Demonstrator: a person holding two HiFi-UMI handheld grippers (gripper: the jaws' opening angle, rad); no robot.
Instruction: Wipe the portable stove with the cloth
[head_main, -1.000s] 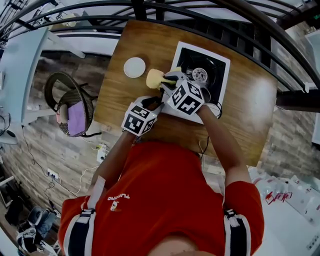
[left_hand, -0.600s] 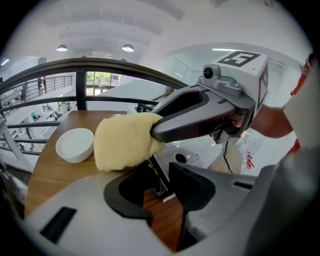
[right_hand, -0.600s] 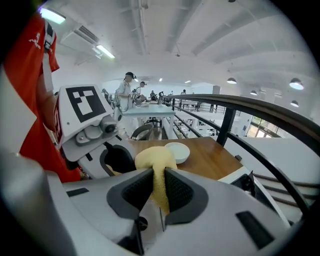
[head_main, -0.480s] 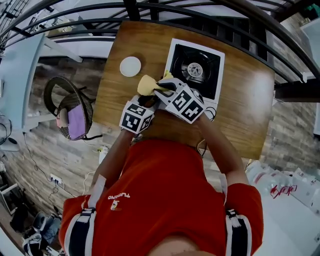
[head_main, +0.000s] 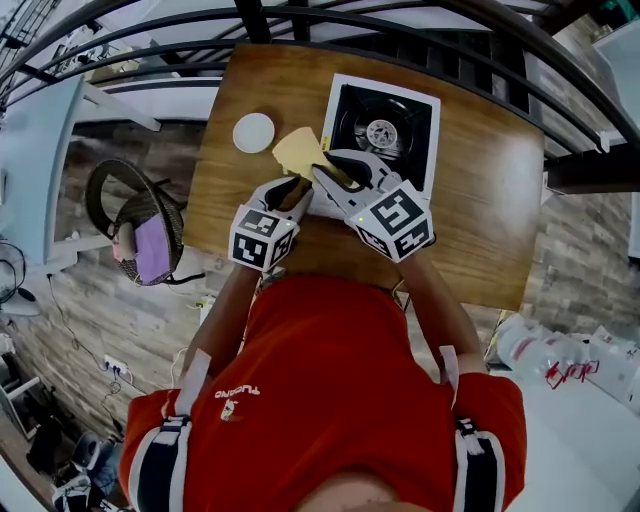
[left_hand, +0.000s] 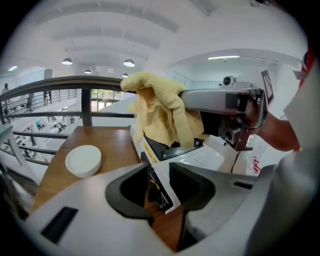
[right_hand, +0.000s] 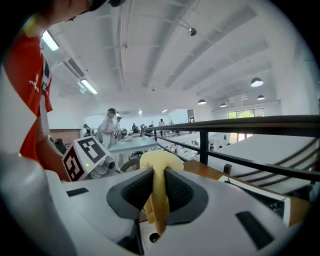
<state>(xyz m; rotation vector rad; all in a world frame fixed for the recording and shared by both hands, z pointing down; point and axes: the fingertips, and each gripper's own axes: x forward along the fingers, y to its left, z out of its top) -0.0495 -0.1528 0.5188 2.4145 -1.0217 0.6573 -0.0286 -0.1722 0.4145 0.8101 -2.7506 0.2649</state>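
- Right gripper (head_main: 324, 174) (right_hand: 159, 187): jaws pressed together on a crumpled yellow cloth (head_main: 298, 150) (right_hand: 160, 161), which bunches above the pads and trails below them.
- Left gripper (head_main: 293, 192) (left_hand: 160, 182): jaws spread a little, nothing between them; it sits just left of the right gripper.
- The cloth (left_hand: 161, 107) hangs in the air ahead of the left gripper.
- White square portable stove with black top (head_main: 412, 108) (left_hand: 202, 159): just ahead and right of the right gripper's tips; cloth contact with it unclear.
- Small round white dish (head_main: 253, 132) (left_hand: 83, 160): ahead-left of the left gripper, on the brown wooden table (head_main: 485, 205).
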